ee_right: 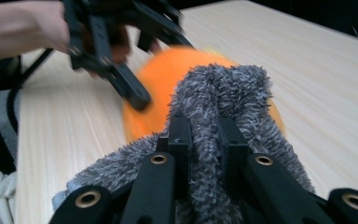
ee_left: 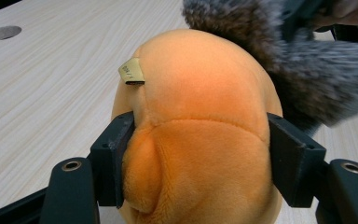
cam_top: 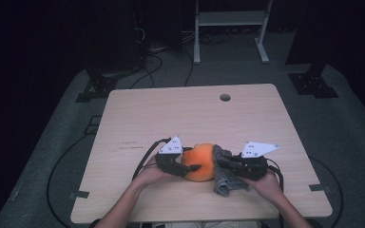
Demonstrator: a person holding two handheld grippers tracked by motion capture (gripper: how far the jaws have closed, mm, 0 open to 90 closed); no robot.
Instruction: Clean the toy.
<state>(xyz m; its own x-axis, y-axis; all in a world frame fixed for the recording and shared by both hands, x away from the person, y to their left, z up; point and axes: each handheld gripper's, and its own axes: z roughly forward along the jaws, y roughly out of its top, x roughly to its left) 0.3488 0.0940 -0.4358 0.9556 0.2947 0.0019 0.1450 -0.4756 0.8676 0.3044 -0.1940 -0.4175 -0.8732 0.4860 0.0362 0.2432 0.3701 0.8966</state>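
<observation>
Left tongs (ee_left: 198, 154): jaws clamped on the orange plush toy (cam_top: 200, 161), near centre of the bench (cam_top: 195, 114).
Right tongs (ee_right: 205, 140): pinching the grey cloth (ee_right: 219, 93), which touches the toy's right side.

A rounded orange plush toy (ee_left: 200, 130) is clamped between the left gripper (ee_left: 198, 158) and its two black jaws. A small tan fabric tag (ee_left: 132, 72) is sewn on top. A shaggy grey cloth (ee_left: 279, 56) is pressed against it above the pale wooden table (ee_left: 46, 84).

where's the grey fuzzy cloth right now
In the high view, the grey cloth sits near the table's front edge, clamped in the right gripper against the orange plush toy's right side.
</observation>
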